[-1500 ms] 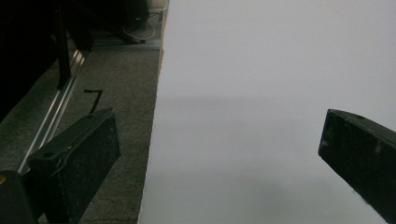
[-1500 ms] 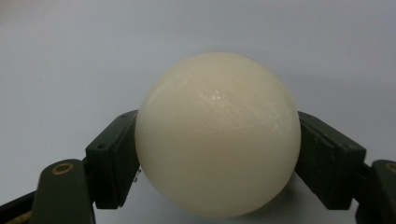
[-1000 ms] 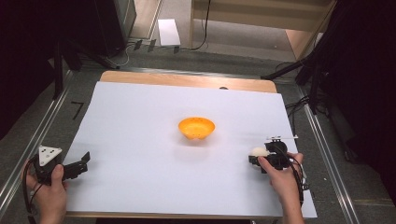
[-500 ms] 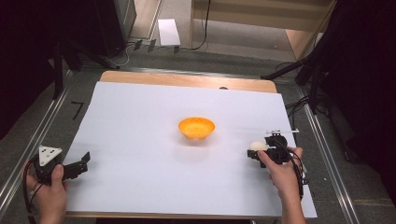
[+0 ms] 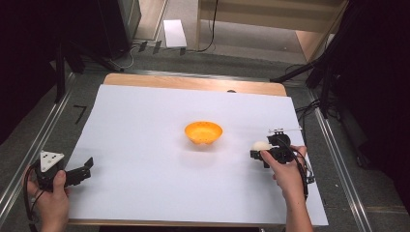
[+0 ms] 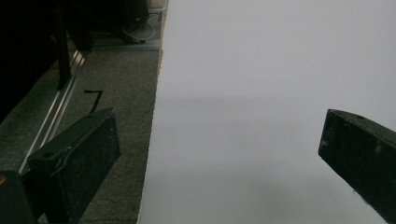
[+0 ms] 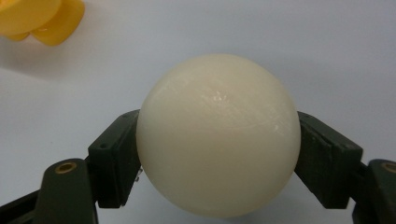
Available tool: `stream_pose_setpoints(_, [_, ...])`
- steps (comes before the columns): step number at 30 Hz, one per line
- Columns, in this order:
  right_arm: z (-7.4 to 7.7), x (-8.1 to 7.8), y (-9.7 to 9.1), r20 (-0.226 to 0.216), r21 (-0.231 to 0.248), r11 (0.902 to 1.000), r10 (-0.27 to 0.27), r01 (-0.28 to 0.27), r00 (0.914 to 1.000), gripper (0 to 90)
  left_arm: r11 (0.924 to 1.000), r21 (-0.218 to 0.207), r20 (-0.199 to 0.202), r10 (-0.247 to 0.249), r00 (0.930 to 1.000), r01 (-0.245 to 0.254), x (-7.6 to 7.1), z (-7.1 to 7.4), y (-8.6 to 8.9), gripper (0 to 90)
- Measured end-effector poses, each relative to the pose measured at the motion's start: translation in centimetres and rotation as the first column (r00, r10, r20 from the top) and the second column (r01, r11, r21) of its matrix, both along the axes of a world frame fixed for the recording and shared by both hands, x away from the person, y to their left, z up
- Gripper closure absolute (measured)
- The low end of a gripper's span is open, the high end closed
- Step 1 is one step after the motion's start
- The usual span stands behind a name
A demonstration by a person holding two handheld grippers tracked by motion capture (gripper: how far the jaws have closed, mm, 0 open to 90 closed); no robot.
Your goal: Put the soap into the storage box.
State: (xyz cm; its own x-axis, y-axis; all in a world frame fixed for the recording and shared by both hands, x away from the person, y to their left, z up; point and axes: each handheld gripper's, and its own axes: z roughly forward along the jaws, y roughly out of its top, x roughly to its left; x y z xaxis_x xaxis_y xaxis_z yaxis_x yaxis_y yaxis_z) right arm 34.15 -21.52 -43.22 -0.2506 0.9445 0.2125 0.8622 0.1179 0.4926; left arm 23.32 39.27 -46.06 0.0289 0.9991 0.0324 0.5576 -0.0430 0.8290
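The right tongs (image 7: 218, 154) are clamped on the cream ball (image 7: 218, 134), gripped at both sides; the left tongs (image 6: 219, 154) stand apart.

One orange bowl (image 5: 203, 132); one cream ball (image 5: 260, 145); two claws, left claw (image 5: 86, 167) and right claw (image 5: 256, 151); one white tabletop (image 5: 145, 125); one small dark item, possibly a knob (image 5: 231, 91), at its far edge.
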Motion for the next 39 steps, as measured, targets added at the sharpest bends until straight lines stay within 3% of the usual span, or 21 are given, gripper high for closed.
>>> stream_pose_setpoints(14, [1.4, 1.1, 1.0, 0.011, -0.002, 0.9997, 0.023, -0.023, 0.9997, 23.7, 1.0000, 0.004, -0.002, -0.004, 1.0000, 0.004, 0.0, 0.0, 0.0, 0.0])
stream_pose_setpoints(39, [1.9, 2.8, 3.7, 0.008, -0.004, 0.9973, 0.074, -0.074, 0.9972, 23.7, 1.0000, -0.002, 0.002, -0.002, 1.0000, 0.002, 0.0, 0.0, 0.0, 0.0])
